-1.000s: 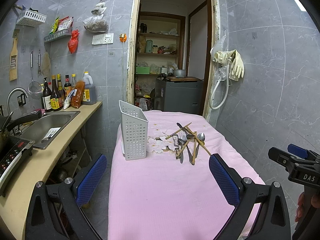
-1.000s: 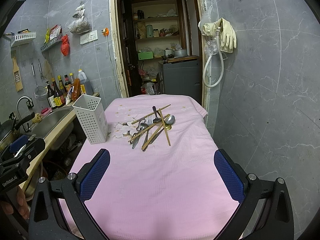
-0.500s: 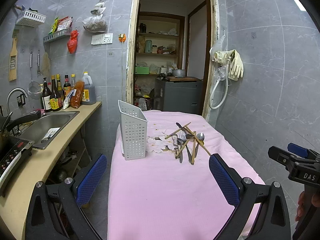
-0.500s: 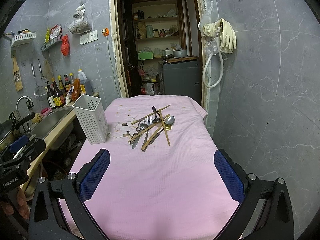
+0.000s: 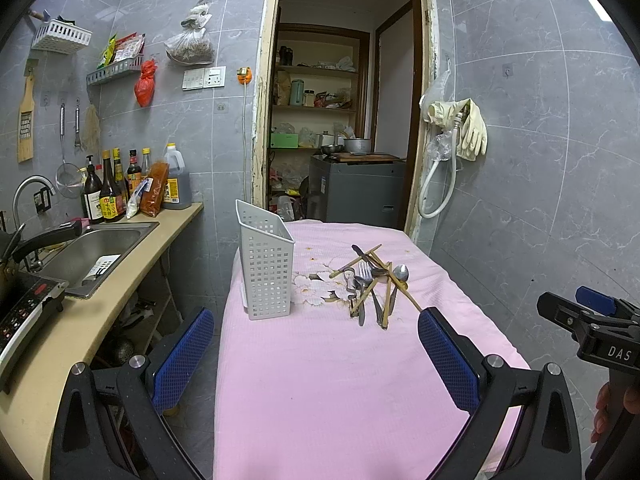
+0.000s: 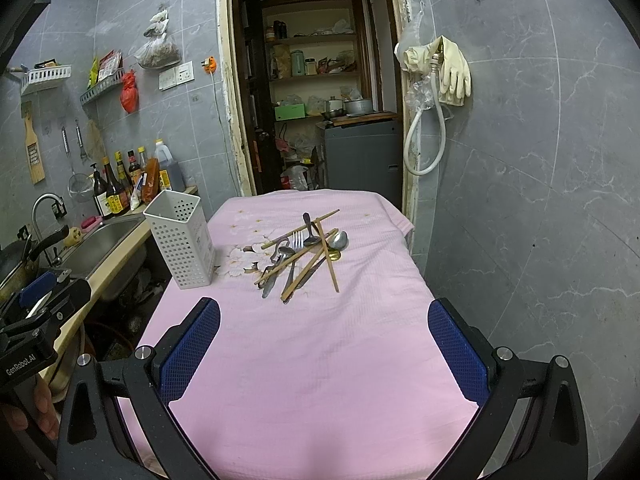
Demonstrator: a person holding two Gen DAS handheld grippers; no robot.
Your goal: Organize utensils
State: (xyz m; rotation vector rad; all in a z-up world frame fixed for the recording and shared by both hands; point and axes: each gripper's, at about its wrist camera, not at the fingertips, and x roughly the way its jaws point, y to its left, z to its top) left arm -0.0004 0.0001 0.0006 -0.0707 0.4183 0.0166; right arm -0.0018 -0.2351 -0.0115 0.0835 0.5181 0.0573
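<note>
Pink tablecloth looks like matte waffle-weave fabric, the utensil holder is white perforated plastic, and the pile mixes shiny metal cutlery with plain wooden chopsticks; gripper pads are textured blue rubbery stuff.

One white holder stands on the bench. The pile holds one fork; its chopsticks and spoons overlap too much to count.

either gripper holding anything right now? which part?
Nothing held. Left gripper and right gripper are both open and empty; the utensil pile lies untouched on the pink tablecloth beside the white holder.
</note>
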